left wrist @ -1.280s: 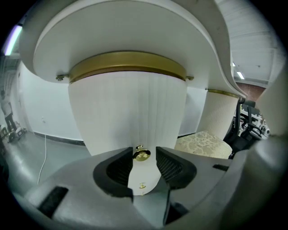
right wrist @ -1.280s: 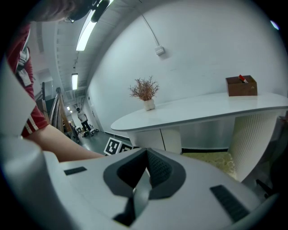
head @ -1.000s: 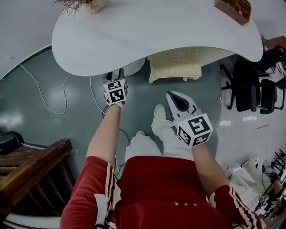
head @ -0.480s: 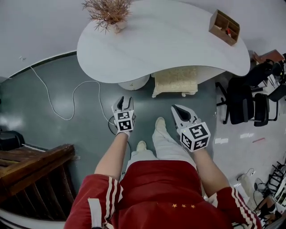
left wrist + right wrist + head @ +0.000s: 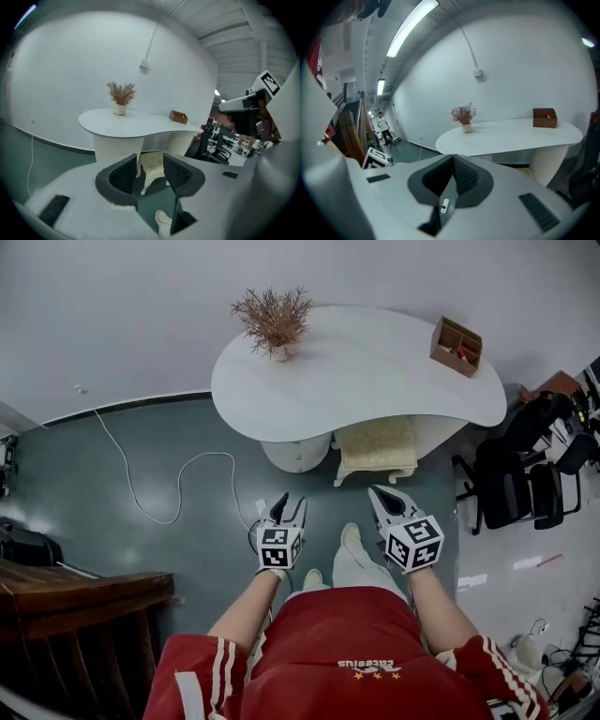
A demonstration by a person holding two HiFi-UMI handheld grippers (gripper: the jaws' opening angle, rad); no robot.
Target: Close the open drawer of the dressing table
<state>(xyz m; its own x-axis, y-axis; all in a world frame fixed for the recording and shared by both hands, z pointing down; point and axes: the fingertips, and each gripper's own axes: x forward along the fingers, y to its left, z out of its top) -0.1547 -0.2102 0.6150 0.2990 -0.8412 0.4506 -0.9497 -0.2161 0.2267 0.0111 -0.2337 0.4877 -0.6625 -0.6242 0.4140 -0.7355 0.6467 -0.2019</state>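
1. The person is standing well back from the dressing table [image 5: 375, 371] now. A second ago their head was right over its tabletop; now the whole table is sitting in the upper middle of the head view.
2. The left claw [image 5: 289, 506] was poking in beside the rounded pedestal [image 5: 297, 454] under the tabletop edge. Now it's hanging lower centre, well apart from the pedestal, jaws apart with nothing between them; in the left gripper view I'm just seeing the stool [image 5: 152, 164] through the gap.
3. The right claw [image 5: 382, 495] has pulled back too. It's sitting right of the left one, pads meeting at the tips, holding nothing.
4. The drawer: I'm guessing it lives in that pedestal, just left of the stool. Nothing is sticking out of it from here, though it's small, so I'm not swearing to it.
5. So I'm reading this as the push being done and the person backing off, task basically finished.
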